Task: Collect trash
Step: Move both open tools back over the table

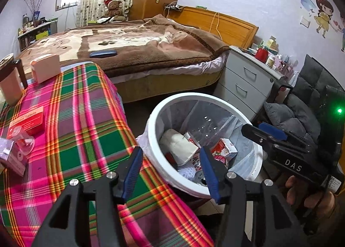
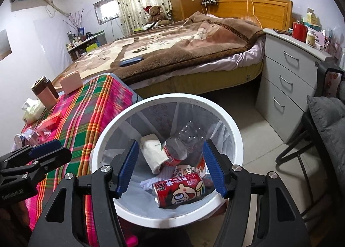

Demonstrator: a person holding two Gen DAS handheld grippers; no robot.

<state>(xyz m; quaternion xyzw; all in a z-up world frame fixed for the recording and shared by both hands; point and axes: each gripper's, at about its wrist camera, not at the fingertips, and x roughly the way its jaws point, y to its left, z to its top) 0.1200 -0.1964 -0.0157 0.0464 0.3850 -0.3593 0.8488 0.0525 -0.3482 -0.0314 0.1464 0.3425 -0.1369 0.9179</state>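
Two grippers hang over a white trash bin (image 2: 231, 130) beside the table. The left gripper (image 1: 170, 171) and the right gripper (image 2: 170, 167) both stand apart, empty. A red can (image 2: 180, 188), a clear bottle (image 2: 183, 143) and cartons lie inside. A plaid tablecloth (image 1: 86, 117) covers the table; behind is a bed (image 1: 133, 46) and a grey drawer cabinet (image 2: 286, 87).

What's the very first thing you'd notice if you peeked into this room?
Probably the white trash bin on the floor beside the table, with a bright red cartoon can lying in it near a clear plastic bottle. Next comes the loud pink-and-green plaid tablecloth to its left. Both hand-held grippers, left and right, hover open and empty by the bin.
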